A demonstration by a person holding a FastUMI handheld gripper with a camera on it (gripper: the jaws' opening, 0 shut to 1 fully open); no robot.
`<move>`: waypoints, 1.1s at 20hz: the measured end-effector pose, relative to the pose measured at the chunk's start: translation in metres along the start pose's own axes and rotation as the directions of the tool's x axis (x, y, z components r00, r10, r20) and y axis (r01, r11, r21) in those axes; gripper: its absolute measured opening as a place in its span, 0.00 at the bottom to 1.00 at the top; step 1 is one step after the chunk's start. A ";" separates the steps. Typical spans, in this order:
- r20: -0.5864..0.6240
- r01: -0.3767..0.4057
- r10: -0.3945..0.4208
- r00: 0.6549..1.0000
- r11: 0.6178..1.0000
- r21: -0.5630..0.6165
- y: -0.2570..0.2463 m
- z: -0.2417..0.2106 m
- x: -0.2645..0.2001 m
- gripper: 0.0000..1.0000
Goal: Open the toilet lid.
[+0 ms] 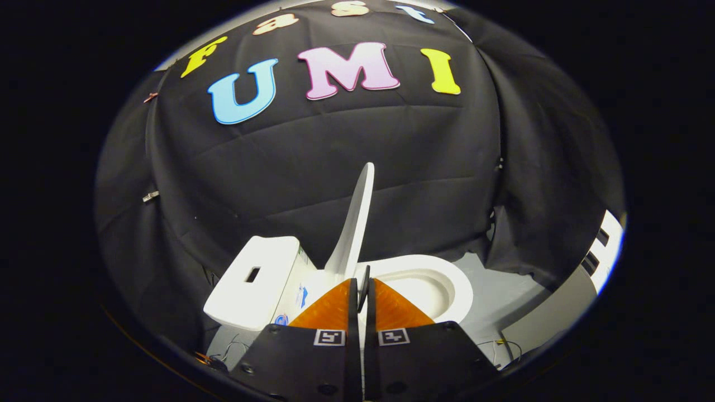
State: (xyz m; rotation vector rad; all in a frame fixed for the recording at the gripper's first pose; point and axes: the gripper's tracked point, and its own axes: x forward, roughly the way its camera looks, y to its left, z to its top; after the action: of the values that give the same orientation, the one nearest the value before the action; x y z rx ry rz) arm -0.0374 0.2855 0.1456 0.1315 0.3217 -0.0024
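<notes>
**Dim booth, bright porcelain, heavy fisheye bend**

Light falls from above onto the glossy white ceramic toilet (424, 285), its raised white plastic lid (354, 223) glowing near blown-out at lower centre. The black cloth wall (335, 151) soaks up light, creases faintly lit. Lines bow hard toward the rim. The gripper (363, 296), fingers nearly closed, sits slightly soft, shadowed below.

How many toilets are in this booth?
1. The toilet sits just beyond the gripper, its lid raised upright with the edge between the nearly closed jaws and its tank beside the bowl. Others may be hidden.
</notes>
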 end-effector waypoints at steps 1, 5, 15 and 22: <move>0.007 0.008 -0.008 1.000 1.000 -0.014 0.007 0.000 -0.003 0.07; 0.023 0.002 -0.001 1.000 0.998 -0.064 0.046 0.002 -0.010 0.07; 0.021 -0.024 0.028 0.999 0.984 -0.177 0.144 -0.017 -0.025 0.07; 0.073 -0.015 0.034 0.997 0.968 -0.249 0.197 -0.033 -0.031 0.07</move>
State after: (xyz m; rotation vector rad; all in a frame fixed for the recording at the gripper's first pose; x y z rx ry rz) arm -0.0726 0.4848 0.1501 -0.1133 0.2415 0.0573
